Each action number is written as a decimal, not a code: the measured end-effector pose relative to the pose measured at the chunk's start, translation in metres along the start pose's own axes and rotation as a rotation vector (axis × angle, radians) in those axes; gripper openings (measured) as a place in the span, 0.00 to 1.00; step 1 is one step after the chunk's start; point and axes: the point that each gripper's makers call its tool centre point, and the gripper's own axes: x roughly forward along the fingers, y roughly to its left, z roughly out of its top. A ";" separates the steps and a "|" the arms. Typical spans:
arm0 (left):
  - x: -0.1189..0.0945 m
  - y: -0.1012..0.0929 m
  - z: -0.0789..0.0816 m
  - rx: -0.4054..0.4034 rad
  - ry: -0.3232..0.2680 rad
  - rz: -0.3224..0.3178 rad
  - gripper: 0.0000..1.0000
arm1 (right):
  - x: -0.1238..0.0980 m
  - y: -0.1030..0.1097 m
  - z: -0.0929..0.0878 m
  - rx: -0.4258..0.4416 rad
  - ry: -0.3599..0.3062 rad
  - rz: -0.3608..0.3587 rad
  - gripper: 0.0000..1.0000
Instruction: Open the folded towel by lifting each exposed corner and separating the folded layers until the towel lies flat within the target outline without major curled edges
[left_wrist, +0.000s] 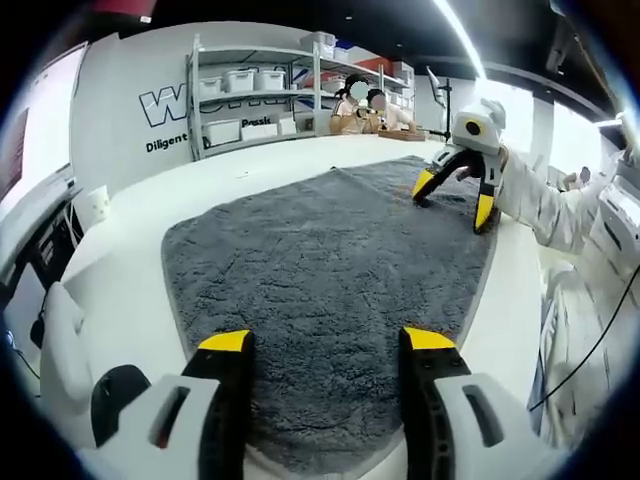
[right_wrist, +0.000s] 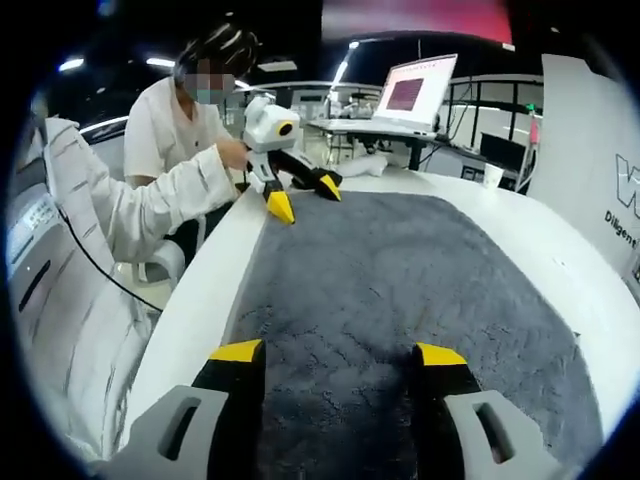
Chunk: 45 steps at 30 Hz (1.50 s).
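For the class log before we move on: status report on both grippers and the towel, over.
Left gripper open, over one towel end. Right gripper open, over the opposite end. Grey towel spread flat on the white table, no folded layers visible. Nothing on the towel.

Metal shelving (left_wrist: 262, 95) with white bins (left_wrist: 240, 80), far beyond jaws. Open laptop (right_wrist: 415, 92) on desk (right_wrist: 375, 130), ahead right of jaws.

wall (left_wrist: 130, 110) lettering "W", "Diligent" partly readable
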 end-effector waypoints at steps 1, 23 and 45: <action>0.000 0.000 0.000 0.000 0.000 0.000 0.58 | -0.002 0.002 -0.004 -0.011 0.012 0.007 0.58; 0.000 -0.002 -0.001 0.002 0.023 -0.002 0.58 | -0.030 -0.008 -0.036 0.036 0.028 -0.008 0.55; -0.001 -0.015 0.030 -0.001 -0.094 -0.047 0.70 | -0.070 -0.008 -0.022 0.021 -0.059 -0.054 0.58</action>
